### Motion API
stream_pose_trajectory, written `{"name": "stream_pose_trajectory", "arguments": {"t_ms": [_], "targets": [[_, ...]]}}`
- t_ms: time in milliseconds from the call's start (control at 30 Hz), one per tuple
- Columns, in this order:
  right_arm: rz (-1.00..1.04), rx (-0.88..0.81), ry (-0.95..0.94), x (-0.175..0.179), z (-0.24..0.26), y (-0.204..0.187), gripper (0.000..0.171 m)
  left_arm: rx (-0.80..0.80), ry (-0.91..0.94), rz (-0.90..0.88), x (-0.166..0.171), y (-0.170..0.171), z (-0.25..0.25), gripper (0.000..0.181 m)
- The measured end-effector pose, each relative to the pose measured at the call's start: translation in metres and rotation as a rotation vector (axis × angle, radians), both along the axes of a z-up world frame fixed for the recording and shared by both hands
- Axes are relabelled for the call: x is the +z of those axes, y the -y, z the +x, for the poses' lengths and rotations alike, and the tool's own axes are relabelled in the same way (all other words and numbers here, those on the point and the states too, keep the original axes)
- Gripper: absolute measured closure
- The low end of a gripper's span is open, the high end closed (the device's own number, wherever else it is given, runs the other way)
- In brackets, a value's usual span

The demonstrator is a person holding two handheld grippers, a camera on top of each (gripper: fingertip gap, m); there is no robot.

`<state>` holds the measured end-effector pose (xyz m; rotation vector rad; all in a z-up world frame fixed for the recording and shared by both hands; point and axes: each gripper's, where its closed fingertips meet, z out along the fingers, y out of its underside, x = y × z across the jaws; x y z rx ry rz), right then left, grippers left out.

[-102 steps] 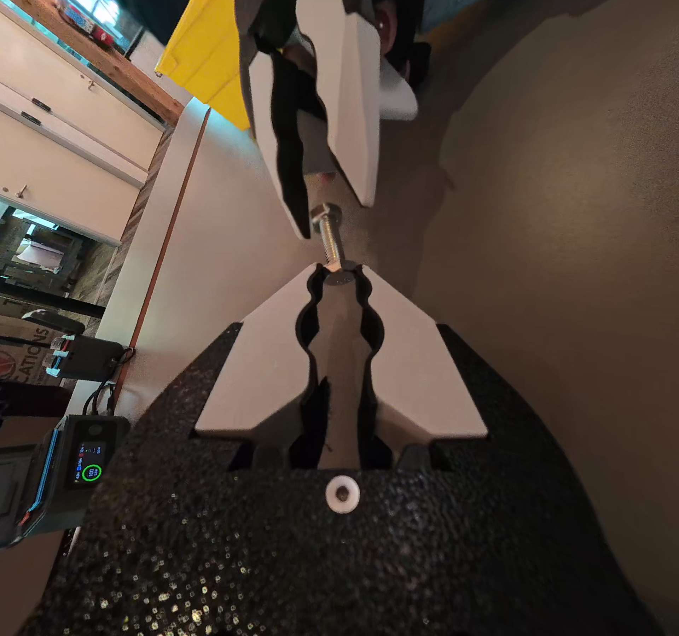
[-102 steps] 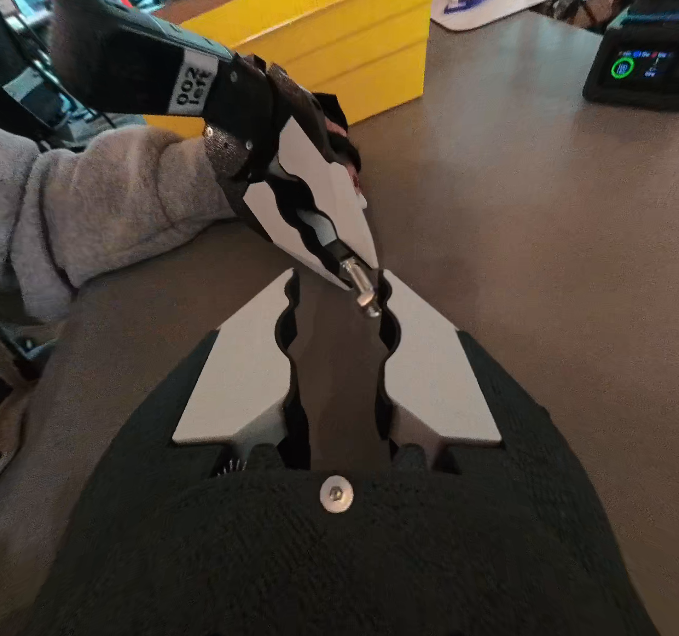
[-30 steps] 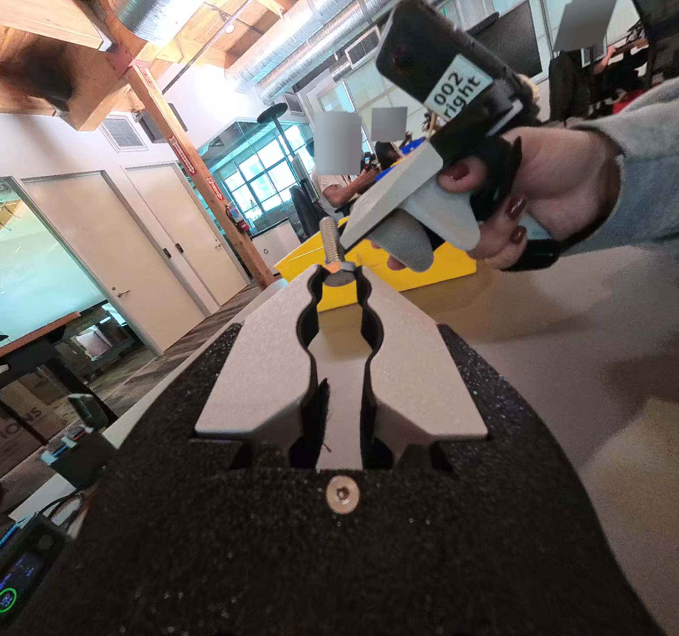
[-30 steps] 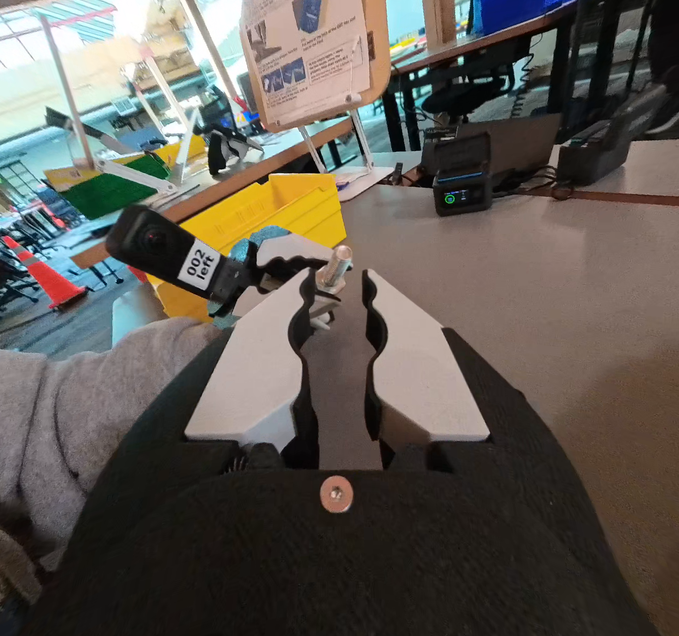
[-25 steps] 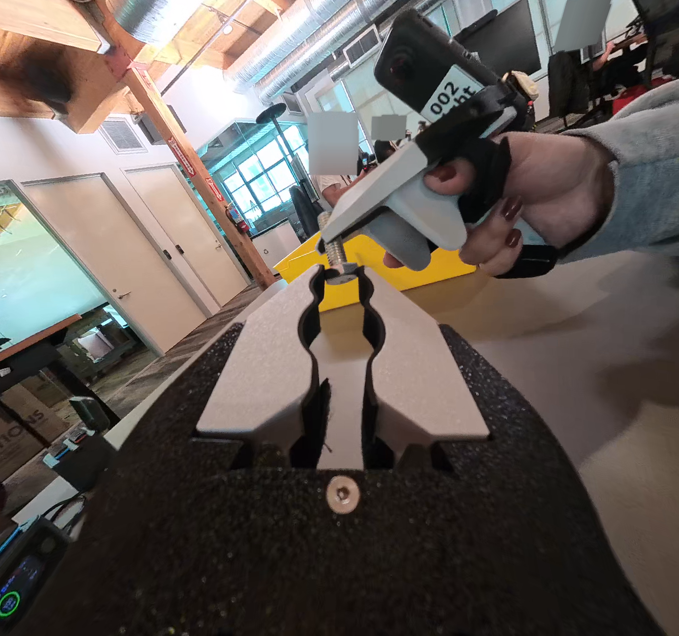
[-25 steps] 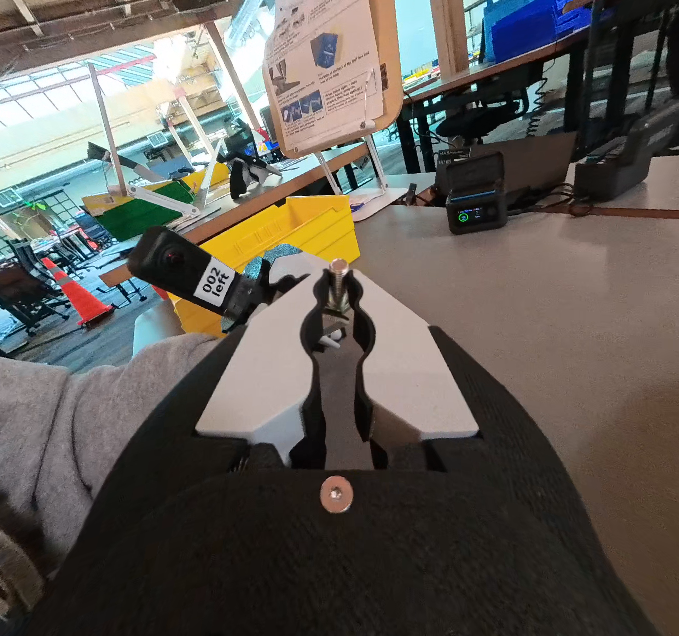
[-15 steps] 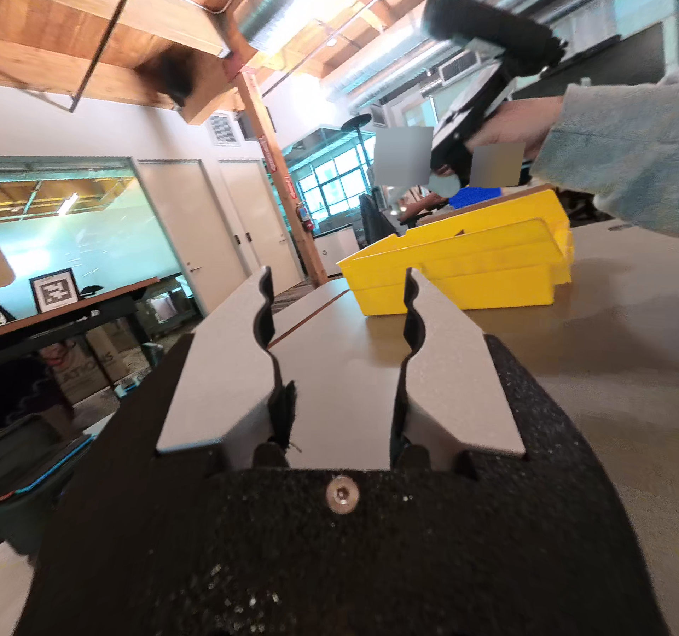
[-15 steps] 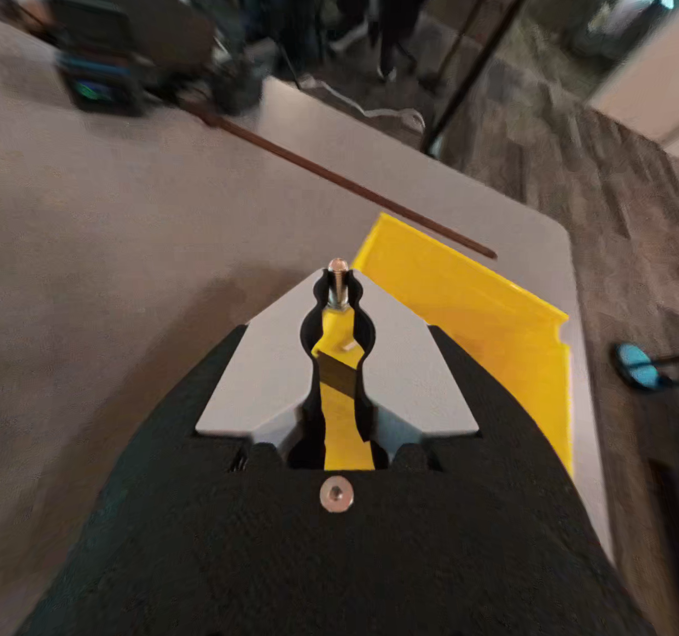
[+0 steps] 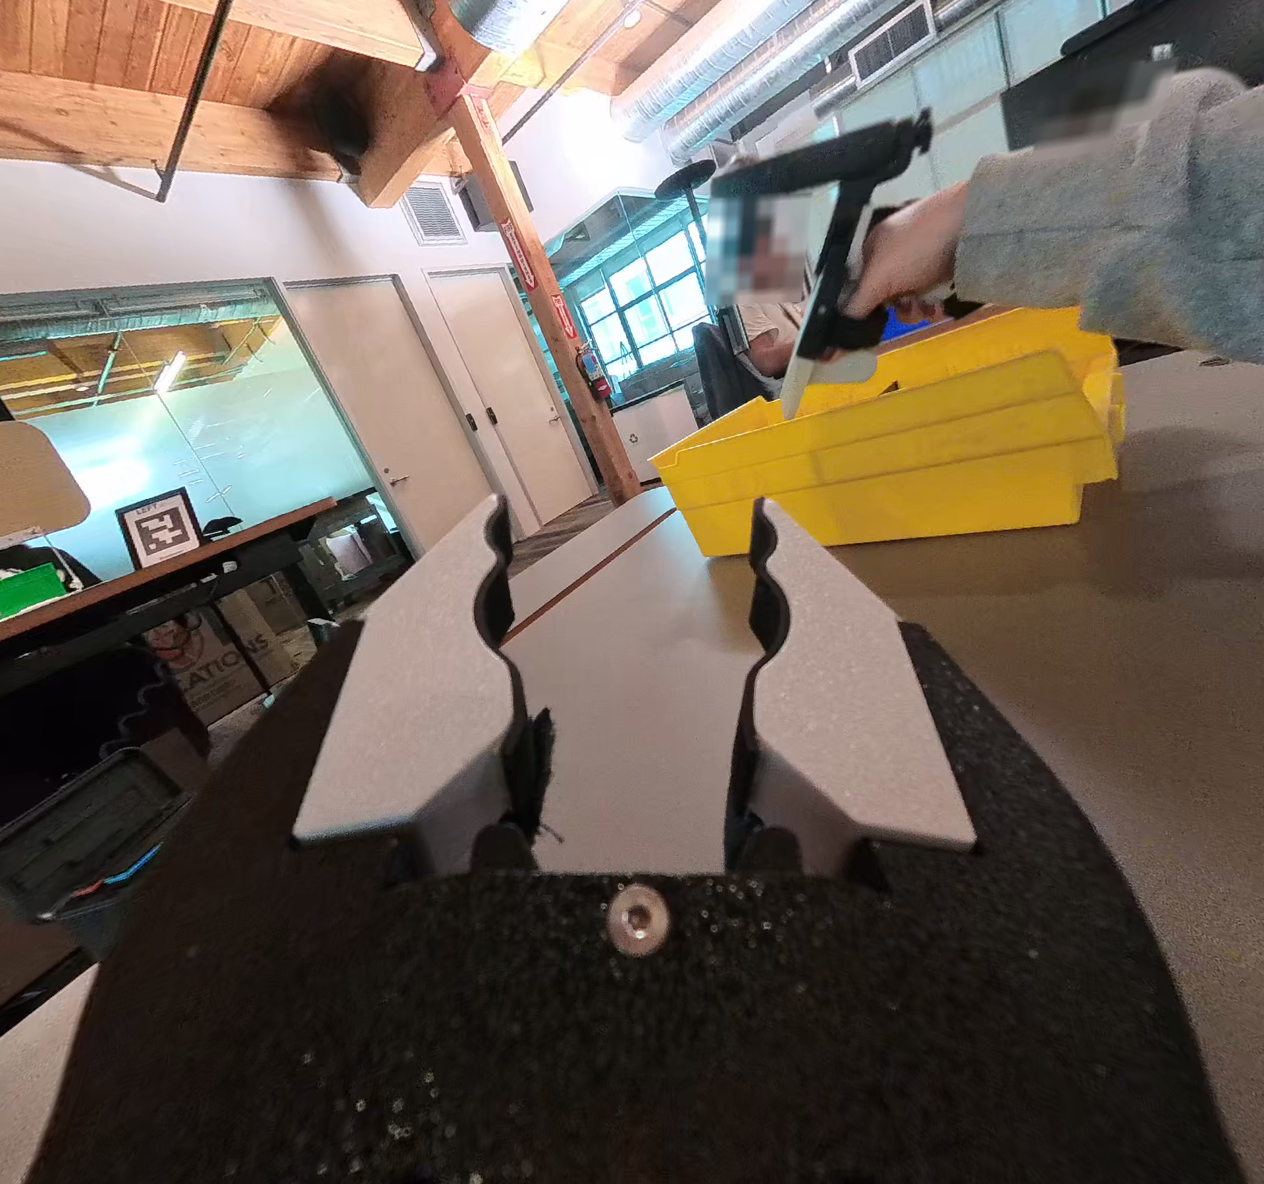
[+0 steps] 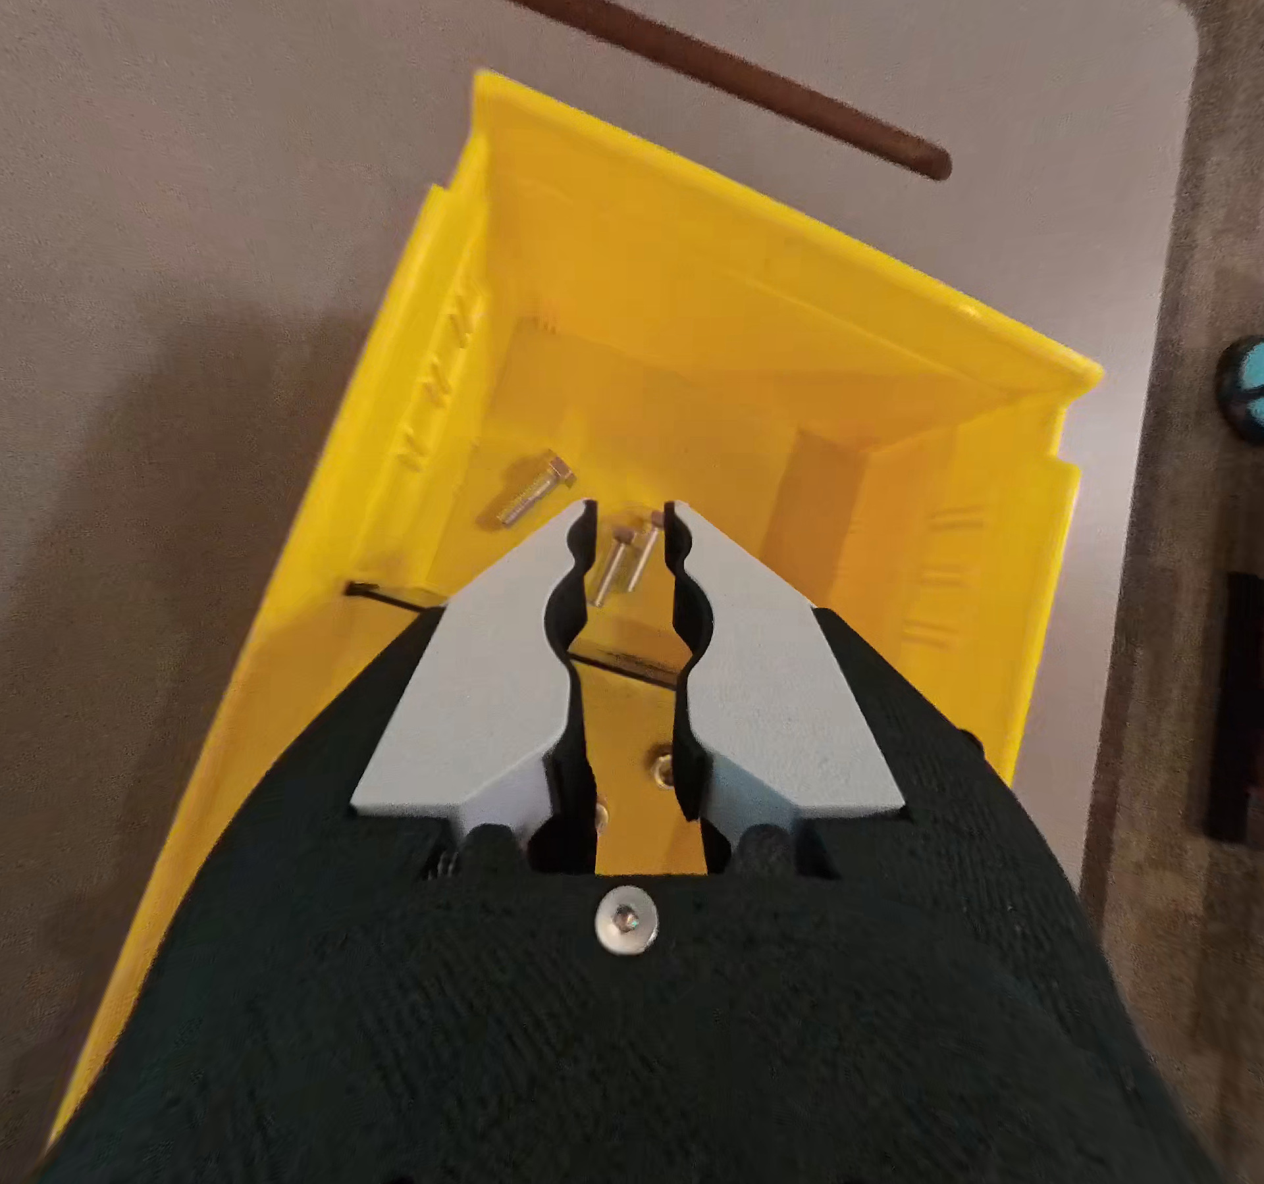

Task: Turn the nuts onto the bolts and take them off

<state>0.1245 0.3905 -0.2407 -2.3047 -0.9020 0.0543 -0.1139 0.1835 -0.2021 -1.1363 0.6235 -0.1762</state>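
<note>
My left gripper (image 9: 626, 508) is open and empty, low over the grey table (image 9: 1067, 638), pointing at the yellow bin (image 9: 889, 467). My right gripper (image 10: 628, 508) is open and empty, pointing down into the yellow bin (image 10: 752, 214). It also shows in the left wrist view (image 9: 790, 399), held in a hand above the bin. Two silver bolts (image 10: 615, 566) show side by side between its fingertips, lower in the bin. A third bolt (image 10: 530, 501) lies to their left. A brass-coloured nut (image 10: 660, 756) lies on the bin floor between the fingers (image 10: 773, 693).
A dark brown strip (image 10: 684, 57) crosses the table beyond the bin. The table's rounded corner (image 10: 691, 9) and edge lie just past the bin, with floor to the right. Desks, doors and a wooden post (image 9: 547, 330) stand beyond the table. Spacing between my two grippers at the tips: around 30 centimeters.
My left gripper let go of the bolt and opened. My right gripper took the bolt, swung over the yellow bin and opened; the bolt is no longer in its jaws.
</note>
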Motion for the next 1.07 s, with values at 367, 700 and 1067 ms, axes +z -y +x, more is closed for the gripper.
{"name": "stream_pose_trajectory", "arguments": {"t_ms": [367, 700, 1067], "targets": [[0.798, 0.453, -0.722, 0.115, -0.19, 0.126, 0.165, 0.365, -0.111, 0.081, 0.007, -0.007, -0.045, 0.124], [1.028, 0.608, -0.625, 0.033, -0.239, 0.149, 0.171, 0.382, -0.12, 0.08, 0.004, -0.007, -0.05, 0.14], [1.021, 0.528, -0.699, 0.041, -0.227, 0.139, 0.171, 0.525, -0.161, 0.002, 0.068, 0.036, -0.07, 0.181]]}}
